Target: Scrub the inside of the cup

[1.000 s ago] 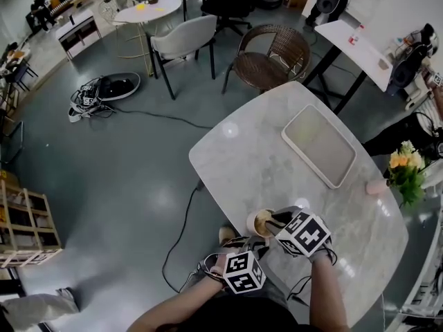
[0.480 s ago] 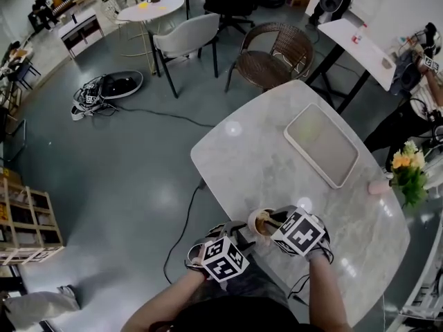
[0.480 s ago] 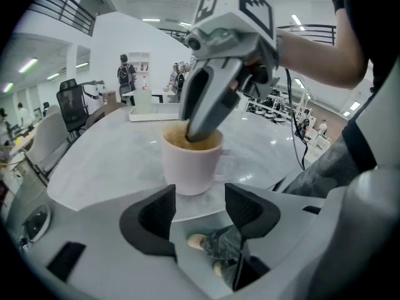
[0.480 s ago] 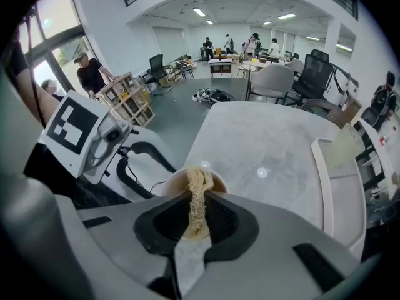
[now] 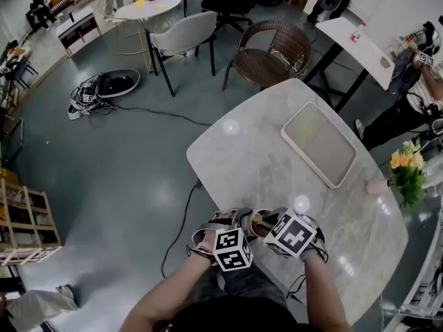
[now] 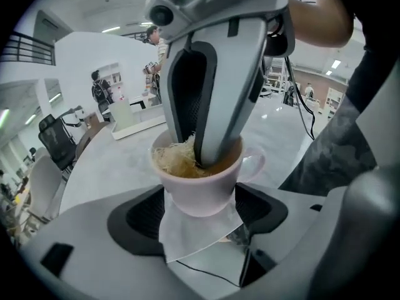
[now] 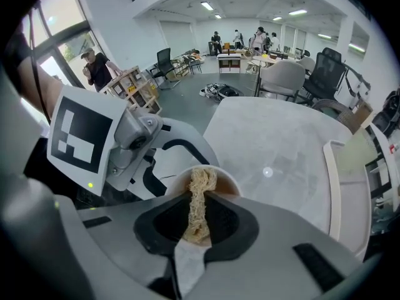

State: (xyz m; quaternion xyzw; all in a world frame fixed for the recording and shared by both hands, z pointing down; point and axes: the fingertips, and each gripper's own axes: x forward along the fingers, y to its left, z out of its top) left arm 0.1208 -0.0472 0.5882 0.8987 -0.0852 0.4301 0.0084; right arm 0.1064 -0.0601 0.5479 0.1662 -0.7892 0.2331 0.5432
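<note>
At the worktop's [image 5: 277, 151] near edge, my right gripper [image 7: 197, 199] is clenching a scrubber [image 7: 200, 181] inside the cup [image 6: 199, 189]. My left gripper [image 6: 200, 211], jaws just opening, is straddling it, released.

head view: is looking steeply down from overhead, far, onto marble table [image 5: 277, 158] | left gripper view: is looking nearly level, close on cup [image 6: 200, 192] | right gripper view: is looking down into it, close | all are sharing cup and tabletop
</note>
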